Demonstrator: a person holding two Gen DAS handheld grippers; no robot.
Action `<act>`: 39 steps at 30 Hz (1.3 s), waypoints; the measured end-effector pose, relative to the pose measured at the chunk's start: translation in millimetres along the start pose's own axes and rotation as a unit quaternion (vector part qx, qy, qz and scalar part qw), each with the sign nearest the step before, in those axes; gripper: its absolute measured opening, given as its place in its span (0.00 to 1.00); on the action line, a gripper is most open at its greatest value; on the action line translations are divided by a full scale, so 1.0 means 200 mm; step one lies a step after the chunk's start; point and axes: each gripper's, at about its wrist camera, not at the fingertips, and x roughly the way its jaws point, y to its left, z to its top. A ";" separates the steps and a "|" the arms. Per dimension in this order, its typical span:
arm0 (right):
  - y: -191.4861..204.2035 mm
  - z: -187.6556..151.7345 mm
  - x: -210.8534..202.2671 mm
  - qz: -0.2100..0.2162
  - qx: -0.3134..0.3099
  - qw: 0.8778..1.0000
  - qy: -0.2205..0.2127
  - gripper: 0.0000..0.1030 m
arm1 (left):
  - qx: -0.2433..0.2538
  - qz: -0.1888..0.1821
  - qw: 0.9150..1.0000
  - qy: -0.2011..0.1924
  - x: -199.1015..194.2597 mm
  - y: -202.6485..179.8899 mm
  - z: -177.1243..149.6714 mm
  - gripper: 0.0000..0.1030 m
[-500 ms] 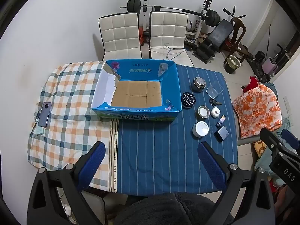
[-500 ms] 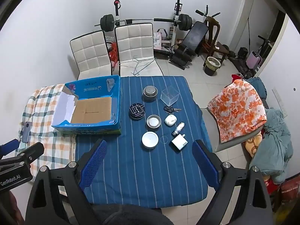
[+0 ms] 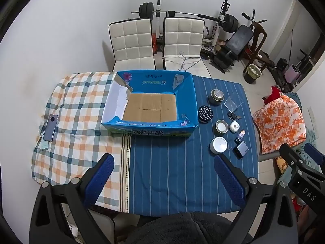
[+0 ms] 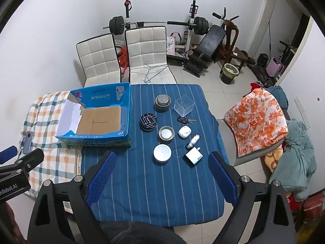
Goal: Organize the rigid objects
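Observation:
An empty blue cardboard box (image 3: 183, 93) (image 4: 126, 109) with a brown floor sits mid-table. To its right on the blue striped cloth lie several small items: a metal tin (image 4: 163, 102), a clear cube (image 4: 183, 105), a black round tin (image 4: 148, 121), keys (image 4: 184, 120), a shallow tin (image 4: 166, 133), a white earbud case (image 4: 184, 132), a white round lid (image 4: 161, 153), a lighter (image 4: 193, 141) and a grey charger (image 4: 194, 156). My left gripper (image 3: 163, 180) hangs open high above the table's near edge. My right gripper (image 4: 161, 180) is open too, above the near cloth.
A phone (image 3: 50, 127) lies on the checked cloth at the table's left. Two white chairs (image 3: 156, 40) stand behind the table, with gym gear beyond. An orange floral cloth (image 4: 258, 120) covers a seat to the right. Dark fabric (image 3: 182, 229) shows at the bottom edge.

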 end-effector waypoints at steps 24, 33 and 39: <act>-0.03 0.00 0.01 0.000 -0.002 1.000 -0.007 0.92 | 0.002 0.005 1.000 -0.009 -0.02 0.00 -0.01 0.98; -0.02 0.01 0.01 -0.002 -0.004 1.000 -0.009 0.92 | 0.000 0.004 1.000 -0.009 -0.02 0.01 0.01 0.98; -0.02 0.03 -0.04 -0.003 -0.004 1.000 -0.019 0.92 | 0.000 0.003 1.000 -0.009 -0.02 0.03 0.04 0.98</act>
